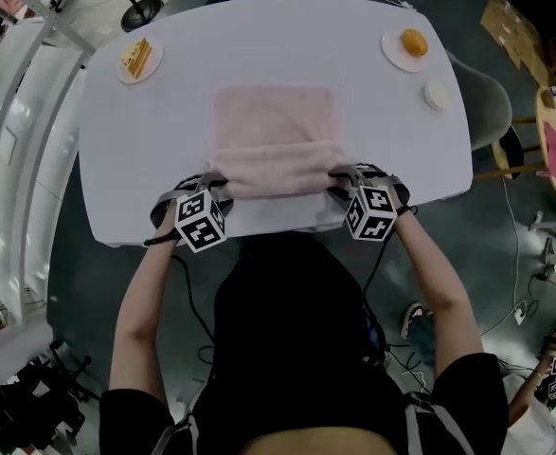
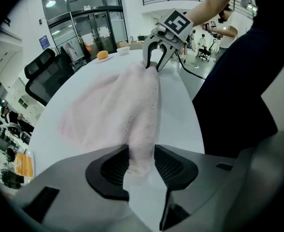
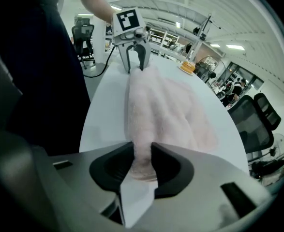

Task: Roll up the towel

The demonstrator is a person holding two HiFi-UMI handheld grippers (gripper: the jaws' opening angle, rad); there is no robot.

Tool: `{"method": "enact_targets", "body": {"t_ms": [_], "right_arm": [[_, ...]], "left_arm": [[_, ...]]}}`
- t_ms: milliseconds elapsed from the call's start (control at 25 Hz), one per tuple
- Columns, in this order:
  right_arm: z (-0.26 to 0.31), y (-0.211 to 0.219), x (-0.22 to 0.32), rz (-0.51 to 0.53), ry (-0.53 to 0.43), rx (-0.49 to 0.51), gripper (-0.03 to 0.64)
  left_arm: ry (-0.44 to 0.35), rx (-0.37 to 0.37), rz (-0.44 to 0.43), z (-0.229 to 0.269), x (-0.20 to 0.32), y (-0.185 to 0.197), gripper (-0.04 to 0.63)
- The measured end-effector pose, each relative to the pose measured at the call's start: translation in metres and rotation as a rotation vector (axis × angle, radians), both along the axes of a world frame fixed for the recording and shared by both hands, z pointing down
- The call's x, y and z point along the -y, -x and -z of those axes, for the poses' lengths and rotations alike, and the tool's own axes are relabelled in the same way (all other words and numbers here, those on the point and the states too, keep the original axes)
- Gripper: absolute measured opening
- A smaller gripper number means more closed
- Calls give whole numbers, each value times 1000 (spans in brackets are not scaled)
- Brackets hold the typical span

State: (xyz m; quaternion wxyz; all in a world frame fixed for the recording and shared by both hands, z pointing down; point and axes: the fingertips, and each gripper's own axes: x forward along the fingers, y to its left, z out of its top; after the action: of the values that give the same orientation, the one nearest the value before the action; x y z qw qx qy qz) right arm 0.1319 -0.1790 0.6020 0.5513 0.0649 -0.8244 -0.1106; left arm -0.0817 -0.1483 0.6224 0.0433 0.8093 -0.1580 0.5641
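Note:
A pale pink towel (image 1: 273,126) lies spread on the white table (image 1: 126,169), with its near edge folded over into a thick band (image 1: 278,171). My left gripper (image 1: 213,186) is shut on the band's left end and my right gripper (image 1: 346,184) on its right end. In the left gripper view the towel (image 2: 132,110) is bunched between the pads of my left gripper (image 2: 142,161), and the right gripper (image 2: 154,62) pinches the far end. In the right gripper view the towel (image 3: 151,110) is squeezed by my right gripper (image 3: 142,161), with the left gripper (image 3: 134,62) at the other end.
A plate with food (image 1: 140,59) sits at the table's far left. A plate with an orange (image 1: 410,45) and a small white dish (image 1: 437,95) stand at the far right. A grey chair (image 1: 491,102) is beside the table's right edge.

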Motion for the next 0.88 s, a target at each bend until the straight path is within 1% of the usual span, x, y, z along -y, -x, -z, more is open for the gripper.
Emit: {"method": "enact_targets", "body": {"t_ms": [40,80,160,240,440,600,720,880], "right_arm": [[0,0,2,8,-2,-2,102],[1,1,3,15,-1,-2,95],[3,1,4,19,9,8,54],[7,0,1,16,23,19,44],[18,-2,-10,18,37,29,40],[23,-1,-30,19,61,31,40],[22,-1,-57,5,106,39,38],[23,0,-98,29,172,37,40]], "left_arm": [[-14,9,3,0,4,1,131],[-21,14,5,1,8,2,104],[-18,12,5,3,9,2,90],[-12,6,-1,5,7,2,76],[-7,-16,-15,13,-5,1,69],[9,-34,-31,18,-26,1,69],[39,-56,-38,18,-53,1,69],[96,-85,-58,21,-92,2,69]]}}
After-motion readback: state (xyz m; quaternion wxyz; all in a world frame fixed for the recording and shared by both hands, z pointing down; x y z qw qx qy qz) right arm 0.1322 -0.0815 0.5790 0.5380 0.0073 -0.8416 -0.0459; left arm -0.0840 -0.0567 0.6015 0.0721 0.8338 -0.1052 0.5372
